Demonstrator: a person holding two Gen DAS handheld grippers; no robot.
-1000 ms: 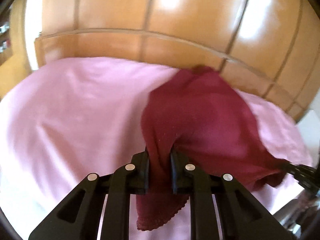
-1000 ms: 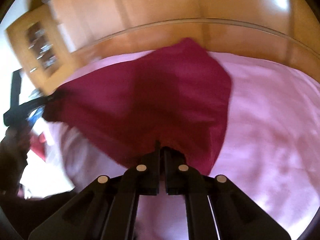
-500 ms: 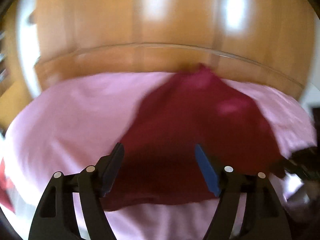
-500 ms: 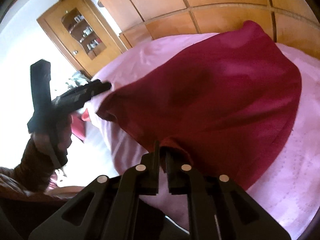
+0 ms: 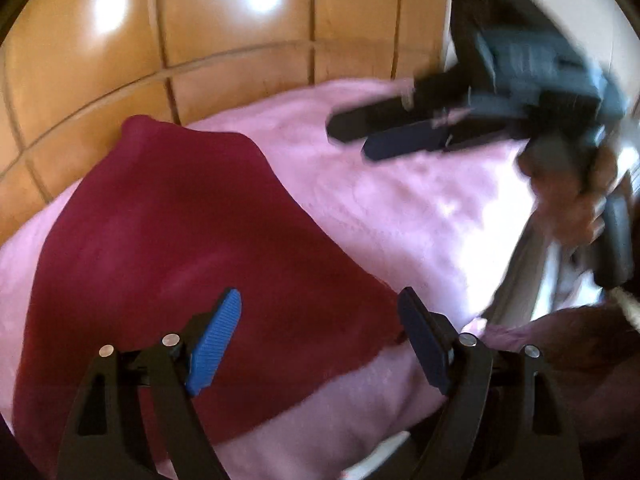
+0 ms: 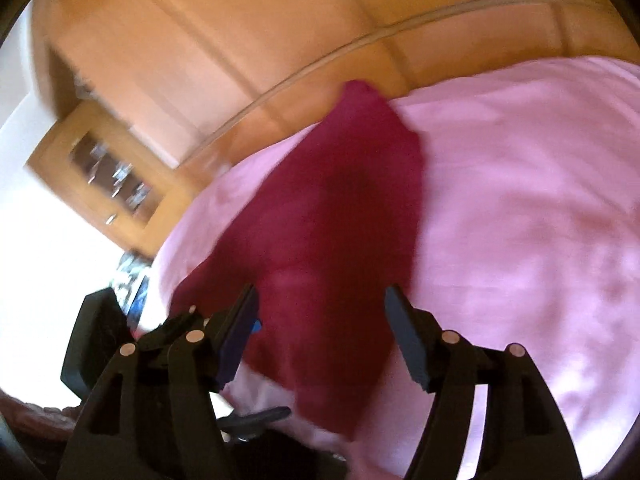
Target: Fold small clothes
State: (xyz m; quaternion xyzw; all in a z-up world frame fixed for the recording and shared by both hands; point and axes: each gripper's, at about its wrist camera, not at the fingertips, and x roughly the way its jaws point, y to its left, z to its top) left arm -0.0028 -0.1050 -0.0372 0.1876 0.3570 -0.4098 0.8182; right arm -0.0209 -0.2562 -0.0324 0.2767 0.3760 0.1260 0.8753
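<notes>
The left tool (image 5: 320,334) has its jaws spread and still widening, its blue ribbed pad (image 5: 214,340) on one side and a darker pad on the other, with nothing pinched between them; it hangs above the near edge of the dark red cloth garment (image 5: 192,248) without pressing on it. That garment lies released and spread flat on the pink bedcover (image 5: 400,208), one pointed corner reaching up to the tan padded headboard (image 5: 168,40) with its stitched square panels.

The right tool (image 6: 322,334) is likewise let go, its jaws opening, both black fingers parted over the nearer end of the same red garment (image 6: 340,240), which runs away from it as a long tapering shape to the headboard (image 6: 280,40); the fabric shows in the gap between the fingers, and no pad grips it. In the left wrist view this right tool (image 5: 360,136) appears blurred above the far right of the bedcover, clear of the garment, held by a person's hand (image 5: 568,200) wrapped around its handle.

Further out, in the right wrist view, the pink bedcover (image 6: 520,200) fills the right side, and a wooden cabinet with glass doors (image 6: 108,180) stands against the bright wall at left, too blurred to tell what it holds.
</notes>
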